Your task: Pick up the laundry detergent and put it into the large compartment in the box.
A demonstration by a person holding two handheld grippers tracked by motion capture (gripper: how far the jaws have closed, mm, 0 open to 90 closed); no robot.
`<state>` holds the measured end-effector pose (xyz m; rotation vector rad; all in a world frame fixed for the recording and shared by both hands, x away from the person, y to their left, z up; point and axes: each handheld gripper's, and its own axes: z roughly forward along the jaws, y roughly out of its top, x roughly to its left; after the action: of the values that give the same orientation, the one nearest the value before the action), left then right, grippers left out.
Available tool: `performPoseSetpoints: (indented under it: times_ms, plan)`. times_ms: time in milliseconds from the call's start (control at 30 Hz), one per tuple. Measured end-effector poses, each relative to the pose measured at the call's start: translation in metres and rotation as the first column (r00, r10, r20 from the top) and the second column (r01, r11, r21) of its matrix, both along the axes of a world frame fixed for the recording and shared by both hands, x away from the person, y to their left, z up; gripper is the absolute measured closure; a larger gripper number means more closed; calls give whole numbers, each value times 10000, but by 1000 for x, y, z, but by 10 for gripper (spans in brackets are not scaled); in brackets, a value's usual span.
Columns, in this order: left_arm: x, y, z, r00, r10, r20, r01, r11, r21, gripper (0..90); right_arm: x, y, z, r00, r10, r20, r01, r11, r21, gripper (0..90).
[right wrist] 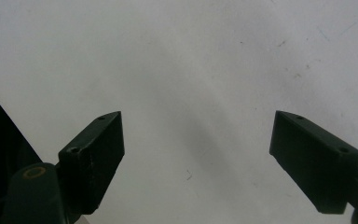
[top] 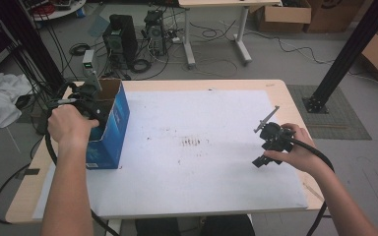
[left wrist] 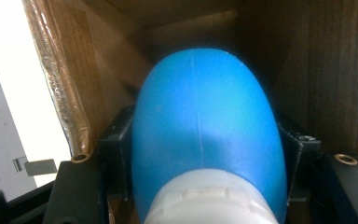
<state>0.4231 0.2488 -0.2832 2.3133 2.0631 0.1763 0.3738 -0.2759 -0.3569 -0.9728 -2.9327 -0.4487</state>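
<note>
A blue box (top: pixel 109 123) with a brown cardboard inside (left wrist: pixel 307 70) stands open at the table's left edge. My left gripper (top: pixel 91 101) reaches into its top. In the left gripper view, a rounded blue bottle (left wrist: pixel 205 126) with a white cap (left wrist: pixel 209 200) sits between the two black jaws of the left gripper (left wrist: pixel 205 144). The pads press on both of its sides, and its far end points deeper into the box. My right gripper (top: pixel 262 161) rests low at the right of the white sheet (top: pixel 197 147). The jaws of the right gripper (right wrist: pixel 196 140) stand wide apart with nothing between them.
The white sheet covers most of the wooden table (top: pixel 280 88) and has small dark marks (top: pixel 193 142) near its middle. On the floor beyond the table are computer towers (top: pixel 120 37), cables and cardboard boxes (top: pixel 283 14). A black frame post (top: pixel 347 54) rises at the right.
</note>
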Motion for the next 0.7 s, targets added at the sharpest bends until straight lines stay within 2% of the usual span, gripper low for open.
performPoseSetpoints:
  times_ms: [700]
  plan:
    - [0, -2, 1, 9999, 19, -119, -17, 9999, 135, 367, 0, -1, 0, 10000, -27, 14, 27, 10000, -22, 177]
